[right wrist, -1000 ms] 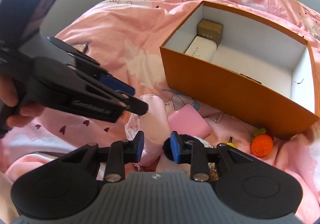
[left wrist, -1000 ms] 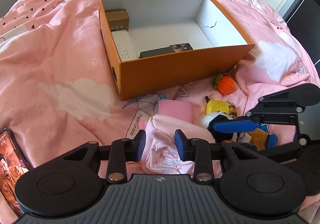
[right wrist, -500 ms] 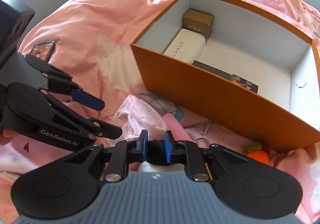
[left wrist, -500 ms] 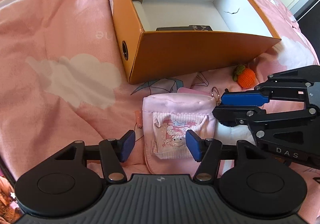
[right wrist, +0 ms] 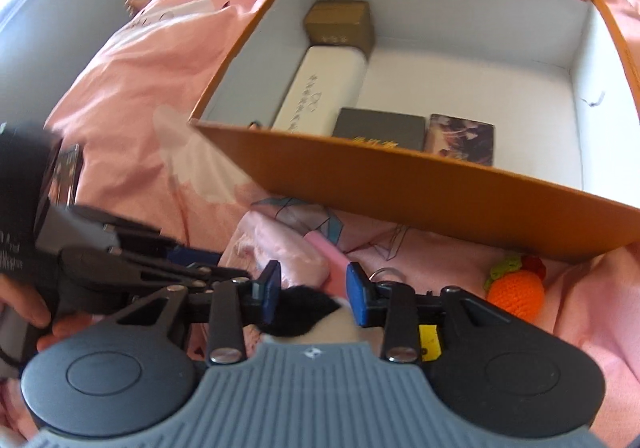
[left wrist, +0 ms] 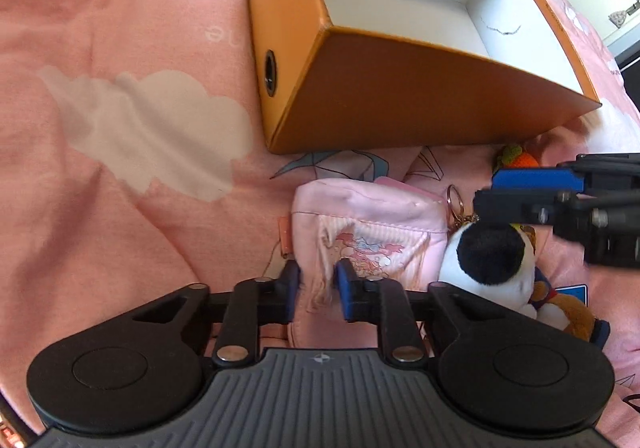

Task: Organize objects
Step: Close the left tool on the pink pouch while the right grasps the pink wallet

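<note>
- Our left gripper (left wrist: 316, 290) has just snapped closed; half a second ago its pads stood wide on either side of the pink pouch (left wrist: 370, 244), and now they pinch a bunched fold of its near edge.
- The pouch lies on the pink bedspread (left wrist: 120, 168) just in front of the orange box (left wrist: 400, 104), with a printed cartoon on its face and a key ring (left wrist: 454, 196) at its right corner.
- A second ago the left view took in the whole box from higher up; now the box fills the top of the frame and its near wall hides most of what lies inside.
- Our right gripper (right wrist: 314, 298) has just been opening: half a second ago its pads were nearly together, and now they stand apart around the black-and-white plush toy (right wrist: 312, 314). Whether the pads press on the fur we cannot tell.
- In the left view that plush toy sits just right of the pouch, under the right gripper's fingers.
- A crocheted orange (right wrist: 516, 290) rests on the bedspread near the box's front right corner.
- Inside the box, the right view shows a gold box (right wrist: 340, 26), a white case (right wrist: 320, 88), a dark box (right wrist: 378, 128) and a picture card pack (right wrist: 462, 138).
</note>
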{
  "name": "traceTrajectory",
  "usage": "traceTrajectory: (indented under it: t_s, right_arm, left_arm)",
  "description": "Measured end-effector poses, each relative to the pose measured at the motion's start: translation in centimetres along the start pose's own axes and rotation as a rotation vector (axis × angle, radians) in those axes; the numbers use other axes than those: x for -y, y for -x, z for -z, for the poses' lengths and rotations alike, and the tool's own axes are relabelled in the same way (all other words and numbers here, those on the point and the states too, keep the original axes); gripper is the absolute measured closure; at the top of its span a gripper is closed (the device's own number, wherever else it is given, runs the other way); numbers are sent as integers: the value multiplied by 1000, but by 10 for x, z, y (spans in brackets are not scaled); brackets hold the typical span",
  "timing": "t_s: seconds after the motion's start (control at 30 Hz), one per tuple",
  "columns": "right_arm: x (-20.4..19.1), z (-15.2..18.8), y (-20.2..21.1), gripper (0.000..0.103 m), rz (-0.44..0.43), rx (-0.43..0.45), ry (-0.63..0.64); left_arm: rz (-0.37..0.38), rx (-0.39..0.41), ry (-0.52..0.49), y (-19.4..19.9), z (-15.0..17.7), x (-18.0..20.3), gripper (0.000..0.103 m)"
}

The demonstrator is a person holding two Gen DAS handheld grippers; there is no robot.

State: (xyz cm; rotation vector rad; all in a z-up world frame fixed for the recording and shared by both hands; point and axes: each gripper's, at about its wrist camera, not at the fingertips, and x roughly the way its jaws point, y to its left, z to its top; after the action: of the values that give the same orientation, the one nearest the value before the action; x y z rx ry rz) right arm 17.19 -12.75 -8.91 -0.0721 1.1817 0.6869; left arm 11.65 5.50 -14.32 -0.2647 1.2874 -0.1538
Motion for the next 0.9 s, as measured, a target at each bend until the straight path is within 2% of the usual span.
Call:
traceTrajectory:
  t_s: [0.07, 0.17, 0.23, 0.4, 0.57, 0.73, 0.8, 0.9]
  right_arm:
    - [10, -5, 3, 65, 18, 16, -53]
    - [23, -10, -3, 65, 28, -12, -116]
    - [32, -9, -11, 65, -5, -44, -162]
    - [49, -6, -38, 65, -85, -137, -298]
    - [62, 1, -64, 65, -95, -209, -382]
    - [70, 11, -84, 61, -199, -245, -458]
    - [67, 11, -84, 65, -197, -234, -449]
    - [59, 11, -74, 75, -189, -193, -409]
  left_arm:
    - [-16, 26, -3, 8, 1, 0, 84]
    - [-80, 77, -22, 23, 4, 3, 85]
    - [-118, 105, -24, 33, 4, 1, 85]
    - [-145, 83, 21, 34, 3, -8, 84]
    - [-136, 74, 84, 21, 0, -13, 75]
    - [-120, 62, 130, 12, -3, -21, 65]
    - [-107, 55, 149, 10, -4, -22, 63]
    - [-99, 51, 162, 8, -3, -24, 62]
